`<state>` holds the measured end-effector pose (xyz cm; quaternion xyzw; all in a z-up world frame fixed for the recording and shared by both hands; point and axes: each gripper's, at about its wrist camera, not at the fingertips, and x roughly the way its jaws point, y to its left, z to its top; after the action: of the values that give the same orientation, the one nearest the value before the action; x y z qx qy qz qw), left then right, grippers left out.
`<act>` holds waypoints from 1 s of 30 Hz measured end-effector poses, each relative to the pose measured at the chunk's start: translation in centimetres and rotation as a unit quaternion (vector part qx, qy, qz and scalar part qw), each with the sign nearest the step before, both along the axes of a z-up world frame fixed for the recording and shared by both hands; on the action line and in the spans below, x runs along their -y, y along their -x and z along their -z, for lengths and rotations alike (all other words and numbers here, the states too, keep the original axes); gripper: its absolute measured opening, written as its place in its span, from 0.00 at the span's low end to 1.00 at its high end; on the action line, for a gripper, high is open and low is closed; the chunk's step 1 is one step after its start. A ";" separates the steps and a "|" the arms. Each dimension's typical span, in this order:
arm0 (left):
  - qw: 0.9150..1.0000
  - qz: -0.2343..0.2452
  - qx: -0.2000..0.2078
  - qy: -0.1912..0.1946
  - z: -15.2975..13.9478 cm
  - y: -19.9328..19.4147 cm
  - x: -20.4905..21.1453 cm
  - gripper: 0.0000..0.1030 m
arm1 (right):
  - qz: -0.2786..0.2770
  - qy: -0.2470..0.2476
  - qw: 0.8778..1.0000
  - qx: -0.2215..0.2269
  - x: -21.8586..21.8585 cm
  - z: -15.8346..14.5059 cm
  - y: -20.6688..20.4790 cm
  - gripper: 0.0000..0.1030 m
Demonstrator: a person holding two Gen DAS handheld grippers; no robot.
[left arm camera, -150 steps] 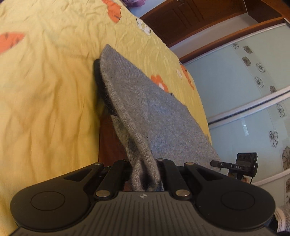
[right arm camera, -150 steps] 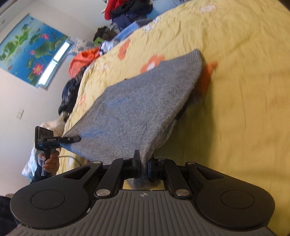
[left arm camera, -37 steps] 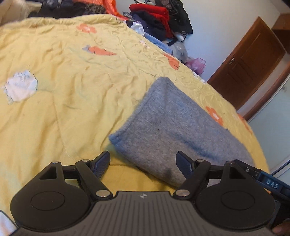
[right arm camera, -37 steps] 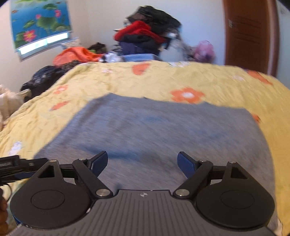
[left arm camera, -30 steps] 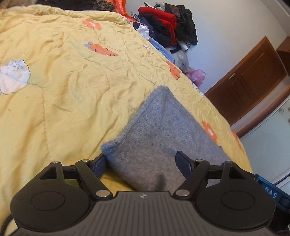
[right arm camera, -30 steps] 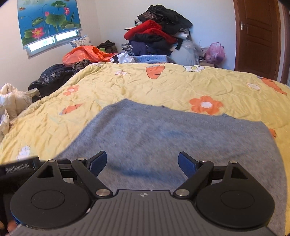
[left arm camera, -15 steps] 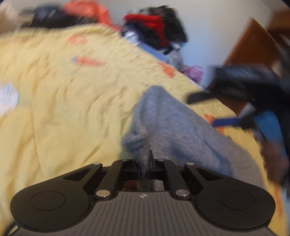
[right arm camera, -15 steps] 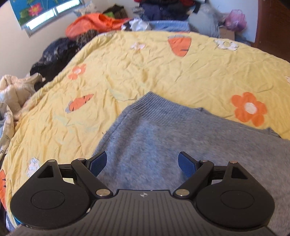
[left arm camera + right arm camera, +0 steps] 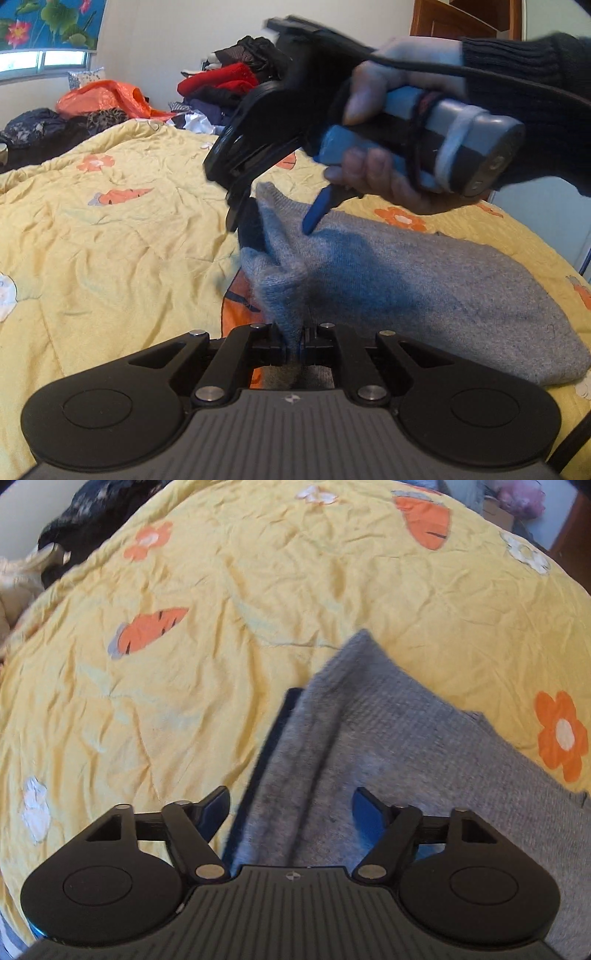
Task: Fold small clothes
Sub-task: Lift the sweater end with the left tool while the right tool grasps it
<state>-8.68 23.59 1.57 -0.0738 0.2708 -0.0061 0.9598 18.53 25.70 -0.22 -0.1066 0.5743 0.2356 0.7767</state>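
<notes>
On a yellow flowered bedspread (image 9: pixel 110 240), my left gripper (image 9: pixel 294 345) pinches the near corner of the grey knit garment (image 9: pixel 424 280). My right gripper (image 9: pixel 291 805), in a hand (image 9: pixel 388 129) angled downward ahead, spreads wide over the far corner.

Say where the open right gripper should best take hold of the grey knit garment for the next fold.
Probably the raised ribbed edge of the grey knit garment, coming from above along the ridge. The left gripper already pinches the near corner, tenting the cloth, and the open right gripper straddles that lifted fold over the yellow bedspread.
</notes>
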 end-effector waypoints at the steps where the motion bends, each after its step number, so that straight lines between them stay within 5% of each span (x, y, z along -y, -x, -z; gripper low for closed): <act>1: 1.000 0.002 0.004 -0.005 -0.1 0.1 0.2 0.05 | -0.010 0.008 1.000 -0.002 -0.7 0.2 0.2 0.64; 12: 0.999 0.017 0.021 -0.028 -0.4 0.4 1.4 0.05 | -0.046 0.078 0.996 0.006 -2.8 0.8 -1.1 0.57; 13: 0.999 0.017 0.021 -0.031 -0.4 0.3 1.4 0.05 | -0.052 0.085 0.995 0.011 -3.0 0.8 -1.0 0.53; 15: 0.999 0.018 0.019 -0.033 -0.3 0.3 1.5 0.05 | -0.069 0.091 0.993 0.024 -3.1 0.8 -0.9 0.16; 16: 0.999 0.019 0.018 -0.035 -0.2 0.4 1.4 0.05 | -0.075 0.091 0.993 0.026 -3.0 0.7 -1.0 0.16; 22: 0.998 0.026 0.026 -0.044 -0.9 0.4 2.0 0.05 | -0.072 0.020 0.997 0.033 0.4 -1.4 -1.3 0.14; 30: 0.994 0.063 0.058 -0.073 -3.1 0.8 5.3 0.05 | -0.023 -0.154 0.987 0.036 11.5 -4.6 -1.5 0.14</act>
<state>-9.51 18.31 4.67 0.0145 0.2182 -0.0508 0.9745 20.06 14.19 4.34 -0.0076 0.5004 0.3351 0.7983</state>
